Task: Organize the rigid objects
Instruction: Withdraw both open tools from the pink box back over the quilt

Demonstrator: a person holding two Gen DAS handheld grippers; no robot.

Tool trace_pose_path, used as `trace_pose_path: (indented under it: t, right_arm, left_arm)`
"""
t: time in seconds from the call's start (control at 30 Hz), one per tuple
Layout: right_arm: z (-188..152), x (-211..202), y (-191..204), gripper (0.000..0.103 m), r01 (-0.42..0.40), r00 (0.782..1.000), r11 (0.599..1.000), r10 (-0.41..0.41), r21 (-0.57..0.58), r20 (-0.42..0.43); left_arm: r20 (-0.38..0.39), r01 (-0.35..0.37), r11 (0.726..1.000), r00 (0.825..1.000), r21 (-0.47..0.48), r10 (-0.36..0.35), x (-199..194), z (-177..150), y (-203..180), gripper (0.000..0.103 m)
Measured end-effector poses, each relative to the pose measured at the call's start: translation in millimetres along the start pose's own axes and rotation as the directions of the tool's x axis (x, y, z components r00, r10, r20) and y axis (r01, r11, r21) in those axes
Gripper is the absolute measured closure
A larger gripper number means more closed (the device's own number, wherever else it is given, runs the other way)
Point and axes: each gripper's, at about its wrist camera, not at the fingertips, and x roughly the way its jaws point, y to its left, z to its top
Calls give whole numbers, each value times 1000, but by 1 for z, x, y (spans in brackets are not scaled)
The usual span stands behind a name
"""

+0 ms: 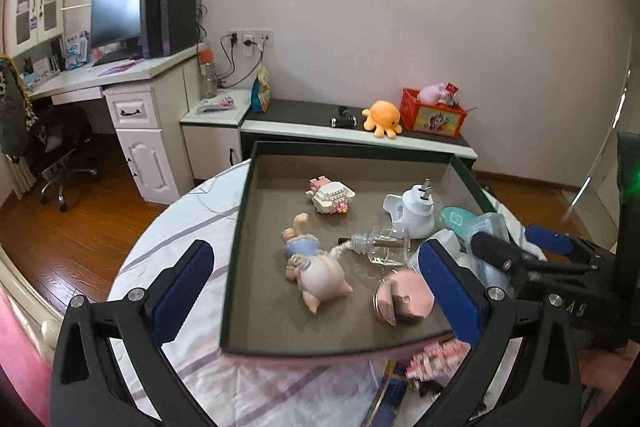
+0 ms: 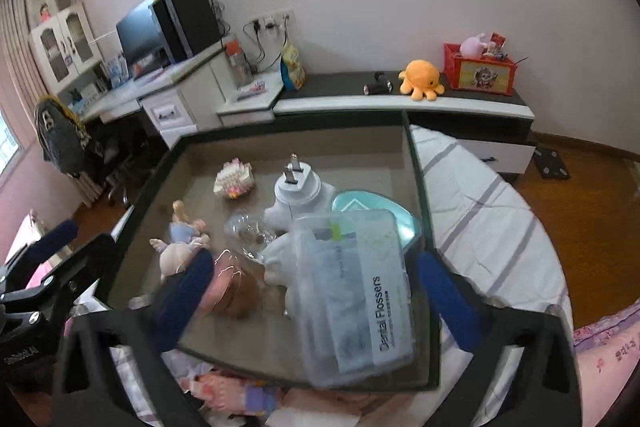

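A dark shallow tray (image 1: 240, 227) sits on the round table and also shows in the right wrist view (image 2: 420, 195). In it lie a pig figurine (image 1: 316, 267), a block toy (image 1: 330, 197), a white plug device (image 1: 416, 211), a glass bottle (image 1: 384, 243) and a pink round piece (image 1: 404, 299). A clear dental flosser box (image 2: 356, 291) lies tilted and blurred between my right gripper's (image 2: 316, 303) open fingers, over the tray's near right part. My left gripper (image 1: 320, 291) is open and empty over the tray's near edge.
Pink block pieces (image 1: 436, 359) lie on the striped tablecloth (image 1: 180, 247) in front of the tray. Behind the table stands a low cabinet (image 1: 360, 131) with an orange plush octopus (image 1: 382, 117) and a red crate (image 1: 434, 113). A desk (image 1: 132, 83) stands at left.
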Motion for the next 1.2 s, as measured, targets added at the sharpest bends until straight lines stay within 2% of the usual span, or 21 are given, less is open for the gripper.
trace_pose_path:
  t: [0.37,0.8,1.0,1.2]
  right_arm:
    - [-28,-86,16,0,63,989,998,-62,-2,131]
    - [-73,-179,21,0,51,972,999,-52,10,231]
    - [-101,-205,31,0,67,964,998,-66,5,257]
    - [-122,-213,38,0,73,968,997,-71,0,242]
  left_arm:
    - [54,-9,1000,998,10,8,-71,-28,-7,0]
    - [85,-14,1000,996,6,14,-142,-59,-22,0]
    - [100,-41,999,994,12,39,-167,-72,-25,0]
    - [103,-39,999,994,15,37,-184,-82,-27,0]
